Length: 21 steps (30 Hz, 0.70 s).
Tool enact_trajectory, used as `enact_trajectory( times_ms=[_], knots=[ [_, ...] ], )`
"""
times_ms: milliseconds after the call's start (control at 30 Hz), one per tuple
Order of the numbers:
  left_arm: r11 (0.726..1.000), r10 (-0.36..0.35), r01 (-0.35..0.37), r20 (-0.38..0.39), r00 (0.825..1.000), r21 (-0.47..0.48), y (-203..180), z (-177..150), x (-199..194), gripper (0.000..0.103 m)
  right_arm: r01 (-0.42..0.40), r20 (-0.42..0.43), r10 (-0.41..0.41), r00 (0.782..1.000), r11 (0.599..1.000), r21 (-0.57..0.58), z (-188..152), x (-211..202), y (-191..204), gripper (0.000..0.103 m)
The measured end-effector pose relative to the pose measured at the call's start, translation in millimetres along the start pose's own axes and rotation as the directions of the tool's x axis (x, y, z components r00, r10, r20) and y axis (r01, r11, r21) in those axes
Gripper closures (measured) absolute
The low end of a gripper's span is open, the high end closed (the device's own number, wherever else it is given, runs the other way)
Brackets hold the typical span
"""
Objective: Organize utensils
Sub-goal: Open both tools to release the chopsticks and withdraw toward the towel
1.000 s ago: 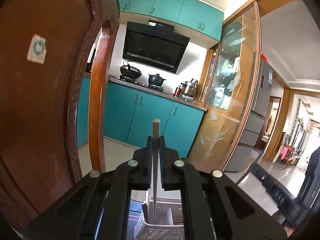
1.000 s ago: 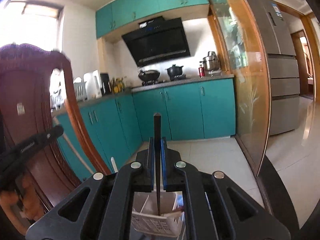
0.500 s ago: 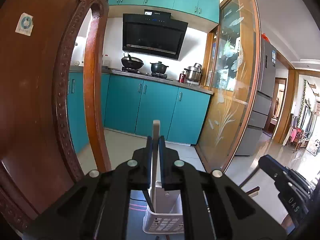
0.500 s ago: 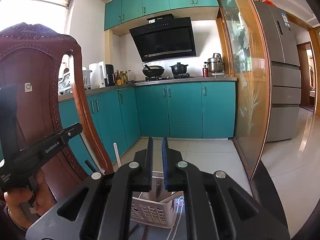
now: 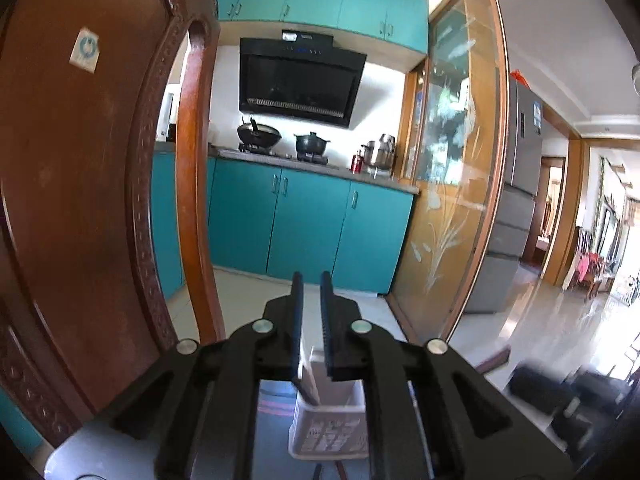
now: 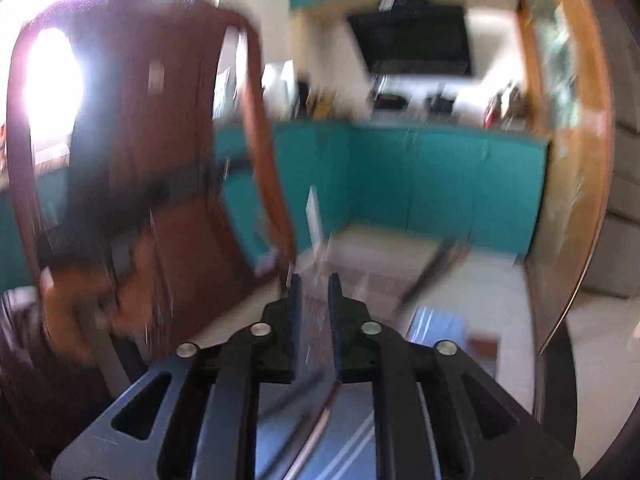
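Left tool [image 5: 310, 280] has its two fingers slightly parted, gripping nothing. Just below it stands one white basket [image 5: 330, 428] on the worktop [image 5: 272, 412]. Right tool [image 6: 314, 282], blurred, is likewise parted and empty. One wooden chair [image 5: 80, 200] stands left.

Black left claw [image 5: 311, 292], 4 silver screws, ribbed blue-black pads [image 5: 326, 312]
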<state>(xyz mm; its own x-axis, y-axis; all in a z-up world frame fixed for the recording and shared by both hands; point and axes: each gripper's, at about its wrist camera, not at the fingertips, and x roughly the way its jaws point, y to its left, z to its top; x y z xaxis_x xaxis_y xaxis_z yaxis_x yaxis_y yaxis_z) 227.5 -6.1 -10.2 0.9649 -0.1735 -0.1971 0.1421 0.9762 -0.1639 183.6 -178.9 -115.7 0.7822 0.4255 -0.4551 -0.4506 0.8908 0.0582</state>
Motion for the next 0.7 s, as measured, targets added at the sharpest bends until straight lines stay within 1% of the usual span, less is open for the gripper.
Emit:
enact_trajectory(
  times_ms=[33, 67, 100, 133, 167, 200, 233, 267, 300, 367, 400, 433, 467, 500, 600, 667, 700],
  knots=[
    [1.000, 0.001, -0.001, -0.020, 1.000, 0.011, 0, -7, 1, 0.091, -0.011, -0.065, 0.012, 0.998, 1.000, 0.013, -9, 12, 0, 0.088],
    [1.000, 0.000, 0.001, -0.045, 0.999, 0.024, -1, -15, 4, 0.090, -0.006, -0.159, 0.011, 0.987, 0.999, 0.036, -20, 30, -2, 0.088],
    [0.999, -0.003, 0.005, -0.069, 0.998, 0.034, -2, -21, 7, 0.090, 0.027, -0.267, -0.009, 0.964, 0.998, 0.064, -34, 52, -4, 0.088],
    [0.999, -0.009, 0.014, -0.111, 0.994, 0.047, -2, -31, 12, 0.090, 0.039, -0.326, -0.012, 0.945, 0.996, 0.077, -43, 65, -6, 0.088],
    [0.998, -0.012, 0.021, -0.150, 0.989, 0.055, -2, -41, 17, 0.089, 0.048, -0.395, -0.008, 0.919, 0.994, 0.093, -55, 81, -8, 0.088],
    [0.998, -0.009, 0.020, -0.179, 0.984, 0.063, -2, -50, 21, 0.088, 0.052, -0.440, -0.001, 0.898, 0.993, 0.104, -64, 90, -8, 0.088],
    [0.997, -0.004, 0.023, -0.240, 0.971, 0.077, -2, -62, 28, 0.087, 0.050, -0.466, 0.006, 0.885, 0.993, 0.108, -70, 96, -8, 0.088],
    [0.997, 0.000, 0.023, -0.278, 0.960, 0.078, -1, -69, 32, 0.084, 0.053, -0.502, 0.009, 0.865, 0.993, 0.108, -77, 103, -8, 0.088],
    [0.997, 0.003, 0.022, -0.334, 0.942, 0.071, 0, -79, 37, 0.083, 0.059, -0.520, 0.006, 0.854, 0.993, 0.107, -80, 106, -7, 0.088],
    [0.997, -0.004, 0.033, -0.392, 0.920, 0.068, 1, -89, 43, 0.082, 0.069, -0.556, 0.006, 0.831, 0.991, 0.115, -90, 113, -8, 0.088],
    [0.997, -0.006, 0.040, -0.412, 0.911, 0.073, 1, -93, 44, 0.082, 0.069, -0.579, 0.019, 0.815, 0.989, 0.130, -95, 117, -9, 0.088],
    [0.996, -0.004, 0.041, -0.417, 0.909, 0.079, 1, -95, 44, 0.081, 0.074, -0.596, 0.026, 0.802, 0.987, 0.142, -99, 121, -10, 0.087],
    [0.996, -0.001, 0.041, -0.419, 0.908, 0.085, 2, -96, 43, 0.077, 0.073, -0.604, 0.038, 0.796, 0.985, 0.159, -102, 123, -11, 0.085],
    [0.995, 0.000, 0.041, -0.420, 0.907, 0.088, 3, -96, 42, 0.073, 0.070, -0.601, 0.054, 0.798, 0.981, 0.180, -104, 124, -12, 0.085],
    [0.995, 0.002, 0.043, -0.432, 0.902, 0.093, 5, -99, 42, 0.068, 0.070, -0.596, 0.053, 0.801, 0.981, 0.182, -103, 126, -12, 0.087],
    [0.994, 0.011, 0.038, -0.450, 0.893, 0.100, 6, -101, 44, 0.066, 0.074, -0.593, 0.058, 0.803, 0.978, 0.196, -104, 125, -14, 0.089],
    [0.994, 0.017, 0.034, -0.469, 0.883, 0.102, 7, -104, 47, 0.066, 0.081, -0.591, 0.057, 0.805, 0.976, 0.203, -104, 124, -17, 0.089]
  ],
)
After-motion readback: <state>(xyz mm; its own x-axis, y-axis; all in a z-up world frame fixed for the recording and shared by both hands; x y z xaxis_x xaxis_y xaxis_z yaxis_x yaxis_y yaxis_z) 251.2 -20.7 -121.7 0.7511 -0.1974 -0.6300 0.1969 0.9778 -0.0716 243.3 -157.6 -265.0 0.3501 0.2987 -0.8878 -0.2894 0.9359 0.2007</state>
